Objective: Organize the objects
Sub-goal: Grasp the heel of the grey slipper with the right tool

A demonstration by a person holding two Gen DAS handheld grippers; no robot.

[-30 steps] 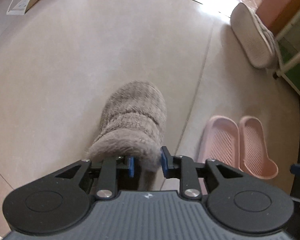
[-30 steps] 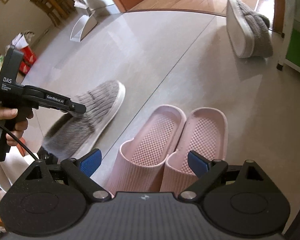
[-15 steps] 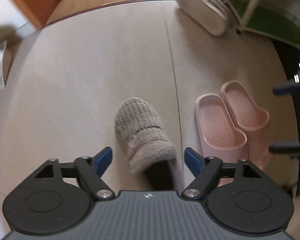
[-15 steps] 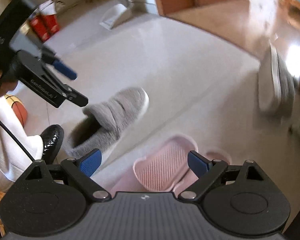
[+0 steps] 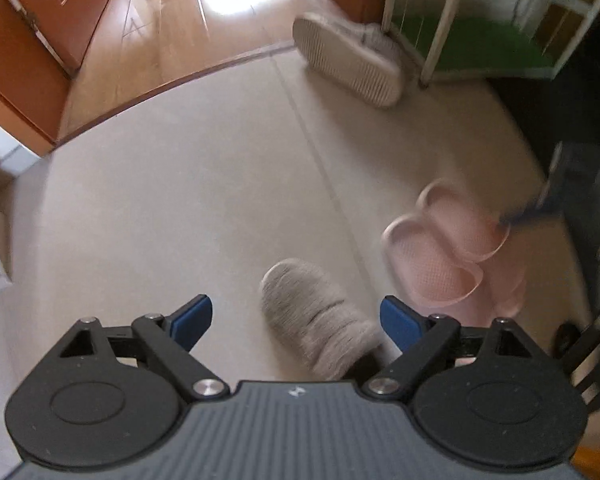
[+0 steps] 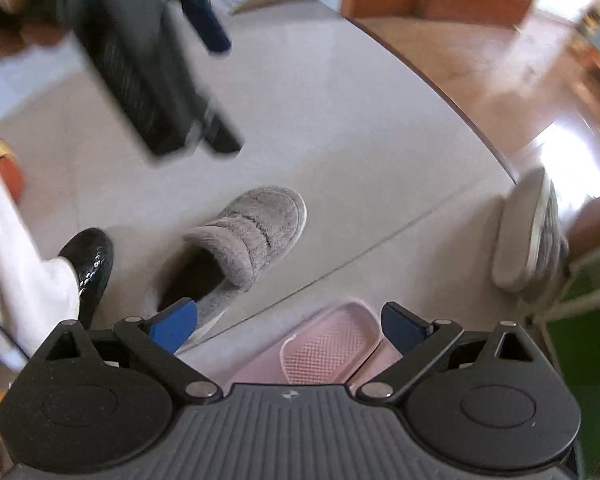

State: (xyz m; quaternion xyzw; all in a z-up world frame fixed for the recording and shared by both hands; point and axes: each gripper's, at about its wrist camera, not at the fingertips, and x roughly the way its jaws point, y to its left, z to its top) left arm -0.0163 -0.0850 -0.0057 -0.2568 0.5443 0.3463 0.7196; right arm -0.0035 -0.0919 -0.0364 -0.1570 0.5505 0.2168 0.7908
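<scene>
Across a pale tiled floor (image 5: 180, 200), we stand over the slippers being paired. The second grey slipper (image 5: 348, 60) lies on its side far ahead of our fingers, against a green-shelved rack (image 5: 480, 40). The pink slippers (image 5: 452, 256) sit together, right of the left gripper's fingers. The grey slipper (image 5: 316, 316), gripped a second ago, now rests upright on the floor below the left gripper (image 5: 296, 316), whose jaws have just been opening and hold nothing. The right gripper (image 6: 288, 324) hangs wide and empty too. Its mate looks next.
</scene>
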